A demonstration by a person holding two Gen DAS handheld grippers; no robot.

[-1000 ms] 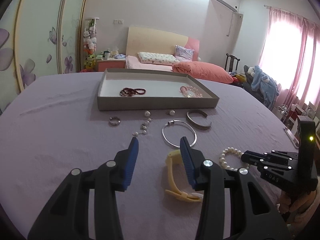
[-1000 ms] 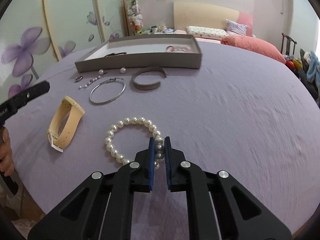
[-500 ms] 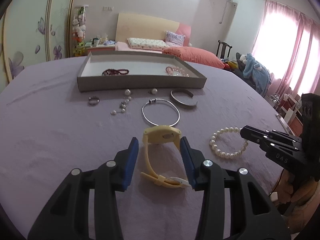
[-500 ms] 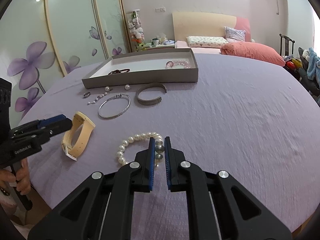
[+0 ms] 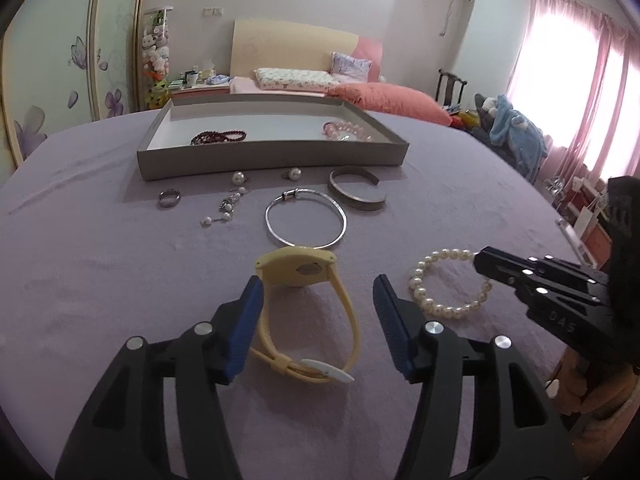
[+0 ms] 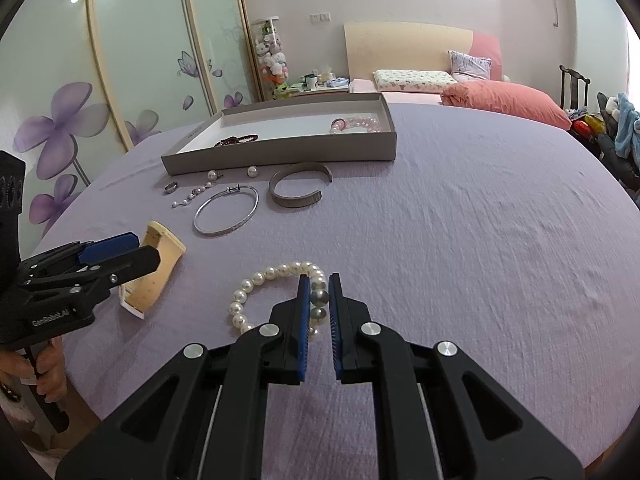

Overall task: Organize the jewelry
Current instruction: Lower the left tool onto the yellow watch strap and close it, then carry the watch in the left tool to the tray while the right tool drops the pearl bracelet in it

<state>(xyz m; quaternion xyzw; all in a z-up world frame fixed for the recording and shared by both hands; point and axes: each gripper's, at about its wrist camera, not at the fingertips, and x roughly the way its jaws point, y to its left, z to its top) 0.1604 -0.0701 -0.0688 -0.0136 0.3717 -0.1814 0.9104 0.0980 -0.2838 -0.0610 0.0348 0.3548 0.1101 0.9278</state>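
Note:
A yellow watch point(image 5: 298, 268) lies on the purple tablecloth between the blue pads of my left gripper point(image 5: 318, 284). Its jaws are opening and the pads stand clear of the strap on both sides. In the right wrist view the same gripper point(image 6: 120, 248) covers part of the watch point(image 6: 160, 256). My right gripper point(image 6: 319, 280) is shut on the white pearl bracelet point(image 6: 276, 270), with two grey beads pinched between its pads. The bracelet point(image 5: 436, 304) still rests on the cloth. A grey tray point(image 5: 272, 158) at the back holds a dark red bead bracelet point(image 5: 218, 136) and a pink bead bracelet point(image 5: 344, 130).
In front of the tray lie a thin silver bangle point(image 5: 344, 220), a grey cuff point(image 5: 358, 200), a ring point(image 5: 169, 198), two pearl earrings point(image 5: 238, 178) and a small pearl chain point(image 5: 228, 208). A hand point(image 6: 48, 372) holds the left gripper at the table's near edge. A bed stands behind.
My left gripper came forward and down until the yellow watch lay between its fingers, and its jaws have spread wider. The right gripper has stayed shut on the pearl bracelet.

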